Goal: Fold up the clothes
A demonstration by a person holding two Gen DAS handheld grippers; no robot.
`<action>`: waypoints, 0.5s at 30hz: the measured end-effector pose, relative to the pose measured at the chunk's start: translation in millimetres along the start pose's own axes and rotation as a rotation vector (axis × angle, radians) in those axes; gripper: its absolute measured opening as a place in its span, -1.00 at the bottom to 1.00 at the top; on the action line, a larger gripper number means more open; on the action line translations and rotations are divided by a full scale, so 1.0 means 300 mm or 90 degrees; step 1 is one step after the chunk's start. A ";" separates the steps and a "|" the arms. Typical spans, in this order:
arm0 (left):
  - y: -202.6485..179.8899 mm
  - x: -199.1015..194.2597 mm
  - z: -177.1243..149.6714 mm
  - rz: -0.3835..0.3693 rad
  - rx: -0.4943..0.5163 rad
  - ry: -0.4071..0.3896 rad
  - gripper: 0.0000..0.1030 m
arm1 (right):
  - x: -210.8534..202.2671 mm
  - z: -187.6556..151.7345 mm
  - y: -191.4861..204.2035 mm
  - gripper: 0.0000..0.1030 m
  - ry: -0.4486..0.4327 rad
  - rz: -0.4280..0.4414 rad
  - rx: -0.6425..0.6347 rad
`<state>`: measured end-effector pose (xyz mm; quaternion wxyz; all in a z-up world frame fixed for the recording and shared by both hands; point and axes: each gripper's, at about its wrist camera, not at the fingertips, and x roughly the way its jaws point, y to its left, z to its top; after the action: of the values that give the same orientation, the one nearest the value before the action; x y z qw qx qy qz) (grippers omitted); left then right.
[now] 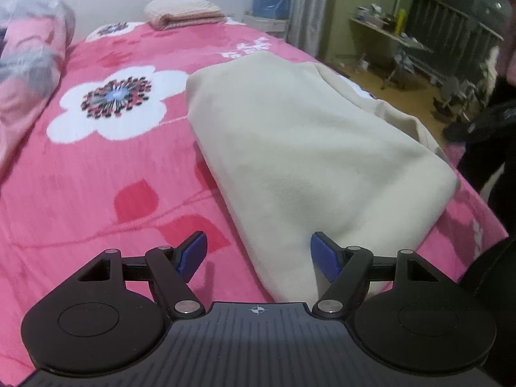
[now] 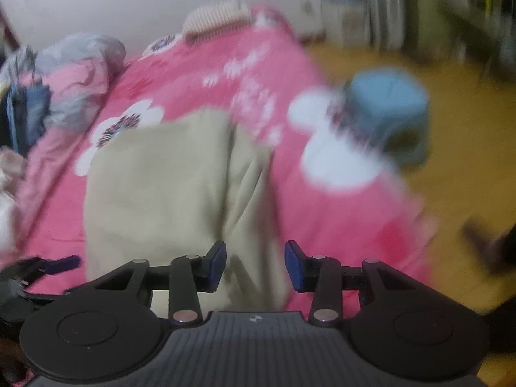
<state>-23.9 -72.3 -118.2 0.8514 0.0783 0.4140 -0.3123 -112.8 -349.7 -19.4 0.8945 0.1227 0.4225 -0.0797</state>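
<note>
Across the bed (image 1: 96, 177), a pink blanket with large white flowers is spread, and it serves as the working surface for the folding. On the side toward the floor, a cream garment (image 1: 290, 148) is laid flat, already doubled into a long panel, with a loose flap seen along its far right edge; it is judged to be partway through folding, with at least one more fold needed to make a compact stack. At the head of the bed a folded pinkish towel (image 1: 183, 13) is set against the wall, probably as a finished piece kept out of the way. Along the left side a bundle in clear plastic wrap (image 1: 29, 64) is pushed aside. On the wooden floor beyond the bed a blue stool (image 2: 387, 116) can be made out in the blurred right wrist view.

Just above the near end of the garment, the left hand-held gripper (image 1: 259, 254) is held released, its blue pads spread wide with nothing pinched between them, though cloth is seen behind its right pad. The right hand-held gripper (image 2: 254, 266) is likewise released: its jaws stand apart above the garment's centre crease, and no cloth is clamped. Both are judged to be poised for taking a fresh hold on the near edge.
</note>
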 end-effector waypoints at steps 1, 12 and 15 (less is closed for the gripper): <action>0.010 0.007 -0.004 -0.006 -0.016 0.003 0.41 | -0.020 0.024 0.037 -0.23 -0.017 -0.002 -0.033; 0.039 0.029 -0.045 -0.027 -0.079 -0.009 0.42 | 0.434 0.163 0.416 -0.54 0.013 0.038 -0.238; 0.068 0.045 -0.048 -0.046 -0.111 -0.004 0.44 | 0.513 0.167 0.338 -0.52 0.037 0.068 -0.156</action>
<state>-15.1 -56.8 -140.2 0.8447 -0.0123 0.4394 -0.3054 46.2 -273.1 -92.7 0.8931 0.0369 0.4477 0.0235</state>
